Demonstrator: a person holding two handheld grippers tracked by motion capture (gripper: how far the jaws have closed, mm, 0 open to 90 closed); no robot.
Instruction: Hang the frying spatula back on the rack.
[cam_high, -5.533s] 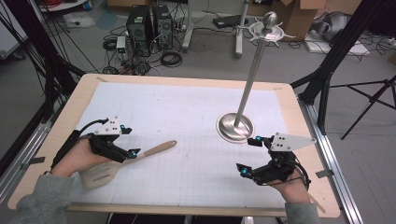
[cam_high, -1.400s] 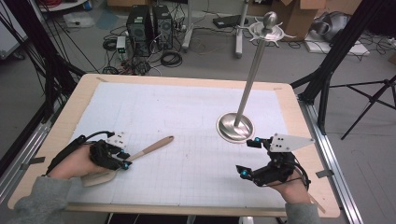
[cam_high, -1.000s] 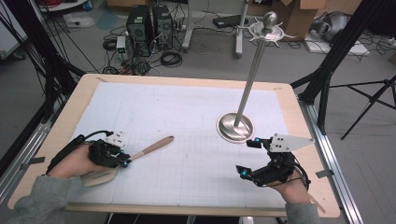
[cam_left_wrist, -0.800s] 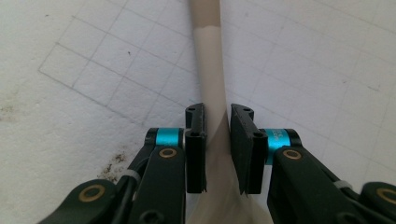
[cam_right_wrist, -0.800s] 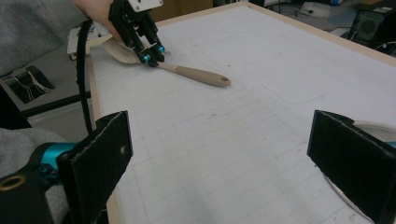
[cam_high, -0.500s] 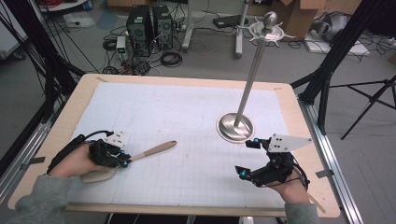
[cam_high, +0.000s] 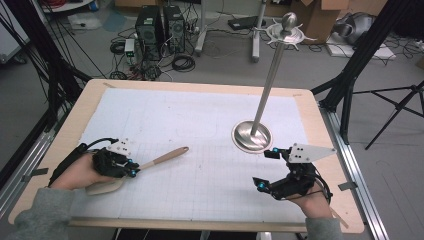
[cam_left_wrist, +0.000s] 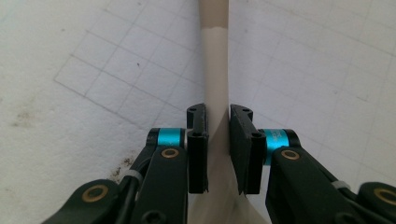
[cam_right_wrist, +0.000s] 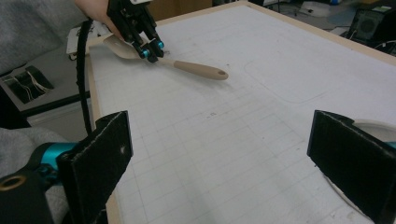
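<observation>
A beige spatula (cam_high: 162, 158) lies on the white gridded mat, handle pointing toward the table's middle, blade (cam_high: 102, 187) under the person's left hand. My left gripper (cam_high: 134, 170) is shut on its narrow neck; in the left gripper view both black pads (cam_left_wrist: 198, 140) press the neck of the spatula (cam_left_wrist: 215, 70) from either side. The right gripper view shows the spatula (cam_right_wrist: 198, 69) and the left gripper (cam_right_wrist: 150, 52) far off. My right gripper (cam_high: 265, 170) rests at the front right, jaws wide open with nothing between them (cam_right_wrist: 223, 158).
A metal stand with a round base (cam_high: 252, 136) and a tall pole (cam_high: 270, 75) rises just beyond the right gripper. The wooden table edge (cam_high: 200, 84) frames the mat. Cables and computer cases sit on the floor behind.
Since the earliest frame the left gripper has come down toward the front left and closed on the spatula's neck. Over the last second nothing visibly moves; the right gripper stays put.
</observation>
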